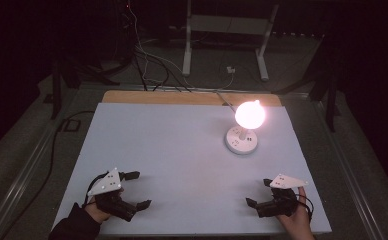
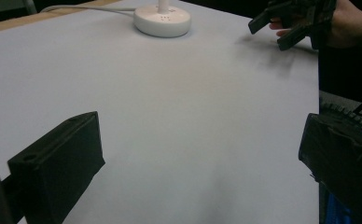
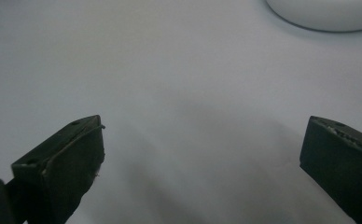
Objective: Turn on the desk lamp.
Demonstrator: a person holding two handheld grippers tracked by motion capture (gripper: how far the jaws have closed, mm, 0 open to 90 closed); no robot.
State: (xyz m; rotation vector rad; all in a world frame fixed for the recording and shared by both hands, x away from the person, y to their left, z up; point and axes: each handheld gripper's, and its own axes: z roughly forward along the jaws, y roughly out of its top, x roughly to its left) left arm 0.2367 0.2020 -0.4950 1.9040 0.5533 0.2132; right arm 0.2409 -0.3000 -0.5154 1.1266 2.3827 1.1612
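From the high view I see my left gripper (image 1: 135, 190) and right gripper (image 1: 258, 192) resting near the front edge of the white table (image 1: 182, 150), both with jaws spread apart and empty, and the lit lamp (image 1: 247, 120) stands toward the far right. In the left gripper view the jaws gape wide over bare table, the lamp's round base (image 2: 162, 19) far ahead and the right gripper (image 2: 281, 28) off to the upper right. In the right gripper view the jaws stand wide apart, the base (image 3: 328, 11) at the top edge.

Both tongs rest near the bench's (image 1: 182, 150) front edge, jaws spread: left tongs (image 1: 138, 189), right tongs (image 1: 259, 192). A lit lamp (image 1: 243, 131) stands beyond the right tongs, well apart.
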